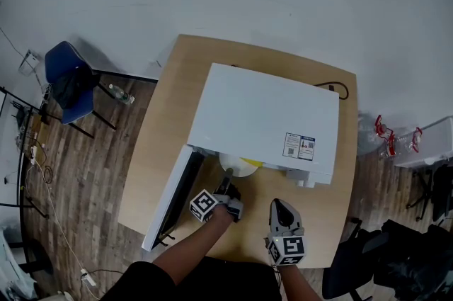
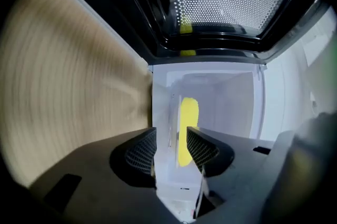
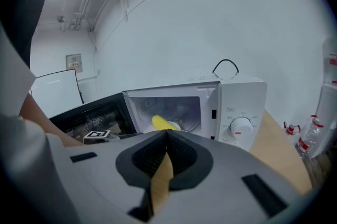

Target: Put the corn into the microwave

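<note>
A white microwave [image 1: 262, 115] stands on the wooden table [image 1: 159, 137] with its door [image 1: 173, 197] swung open to the left. The yellow corn [image 1: 251, 164] lies on a white plate [image 1: 230, 163] inside the cavity. My left gripper [image 1: 225, 186] is at the mouth of the opening, jaws open, nothing between them. In the left gripper view the corn [image 2: 188, 109] lies beyond the left gripper [image 2: 171, 136], apart from its pads. My right gripper [image 1: 281, 207] hangs over the table's front, shut and empty. From the right gripper [image 3: 167, 134] I see the corn [image 3: 163, 123] inside the microwave [image 3: 239, 107].
The open door [image 3: 89, 115] juts out toward me on the left. A black cable [image 1: 338, 88] trails behind the microwave. A blue chair [image 1: 67, 80] and a bottle [image 1: 120, 94] are on the floor at left; plastic bottles [image 1: 396, 137] lie at right.
</note>
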Demonstrator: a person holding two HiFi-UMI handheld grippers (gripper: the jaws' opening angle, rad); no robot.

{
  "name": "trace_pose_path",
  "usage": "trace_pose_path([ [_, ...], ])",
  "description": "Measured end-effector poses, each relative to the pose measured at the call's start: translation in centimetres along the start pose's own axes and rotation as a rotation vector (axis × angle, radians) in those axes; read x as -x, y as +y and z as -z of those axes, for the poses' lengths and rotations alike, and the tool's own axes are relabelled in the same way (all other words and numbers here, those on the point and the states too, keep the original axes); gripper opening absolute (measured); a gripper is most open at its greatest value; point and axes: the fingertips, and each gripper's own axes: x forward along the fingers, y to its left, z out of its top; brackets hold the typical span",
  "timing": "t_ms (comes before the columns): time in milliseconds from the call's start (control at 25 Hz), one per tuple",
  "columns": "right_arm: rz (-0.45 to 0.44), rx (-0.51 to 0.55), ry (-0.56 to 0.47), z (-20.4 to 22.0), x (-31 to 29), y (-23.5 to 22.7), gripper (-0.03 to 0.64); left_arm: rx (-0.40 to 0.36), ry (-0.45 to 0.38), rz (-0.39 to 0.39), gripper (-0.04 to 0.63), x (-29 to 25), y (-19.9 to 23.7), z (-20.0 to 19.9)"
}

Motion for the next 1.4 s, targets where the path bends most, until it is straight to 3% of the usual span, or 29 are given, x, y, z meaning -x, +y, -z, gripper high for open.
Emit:
trace_pose_path([
  [240, -0.008, -0.001, 0.000, 0.4, 0.2, 0.4, 0.060, 0.015, 0.044, 0.012, 0.157, 0.9, 0.3, 1.5],
  [400, -0.001, -0.007, 0.006, 0.7, 0.6, 0.2, 0.060, 0.004, 0.063, 0.005, 0.050, 0.0, 0.1, 2.2],
  [520, 0.010, -0.014, 0.009, 0.8, 1.1, 0.0, 0.060, 0.013, 0.079, -0.016, 0.023, -0.6, -0.4, 2.6],
  [1400, 0.010, -0.010, 0.016, 0.6, 0.3, -1.1, 0.060, 0.018, 0.017, -0.044, 0.023, -5.1, -1.0, 1.0],
])
